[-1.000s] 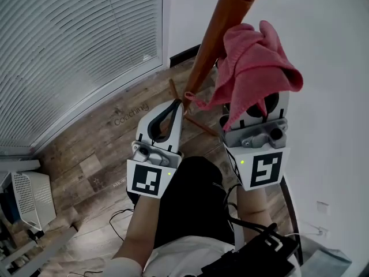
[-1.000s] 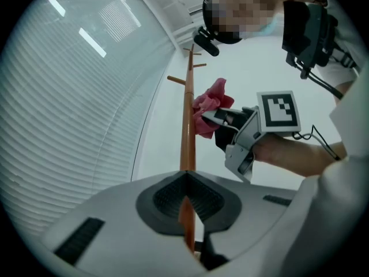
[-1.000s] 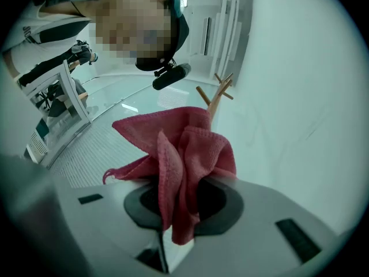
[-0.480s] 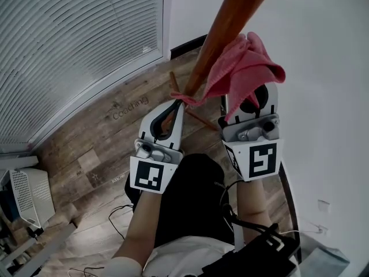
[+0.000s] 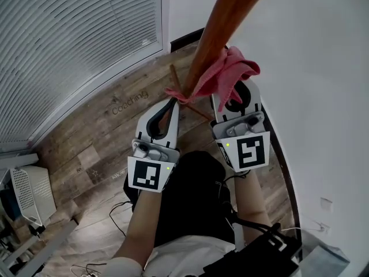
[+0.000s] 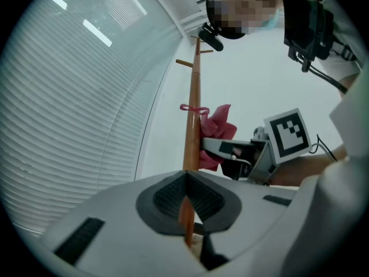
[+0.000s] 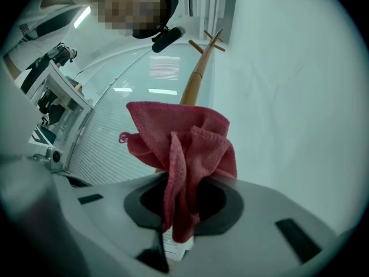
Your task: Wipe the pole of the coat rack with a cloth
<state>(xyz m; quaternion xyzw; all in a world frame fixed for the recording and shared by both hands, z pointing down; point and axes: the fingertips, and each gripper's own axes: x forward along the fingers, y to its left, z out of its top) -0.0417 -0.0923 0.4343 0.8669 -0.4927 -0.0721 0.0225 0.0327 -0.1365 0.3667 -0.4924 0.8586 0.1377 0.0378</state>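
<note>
Against the pole [image 5: 222, 27]: cloth [image 5: 228, 74] bunched, clamped tight in right gripper [image 5: 233, 97], free folds pressed on the wood, ready for wiping. Left gripper [image 5: 172, 104] closed, empty, held just beside pole, probably to stay clear.

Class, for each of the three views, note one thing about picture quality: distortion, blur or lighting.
Head view: the lens bows the blinds; light is even. Left gripper view: fisheye circle with black corners; pole sharp, near jaws soft. Right gripper view: black corners too; cloth sharp, light reflections on the blinds.
</note>
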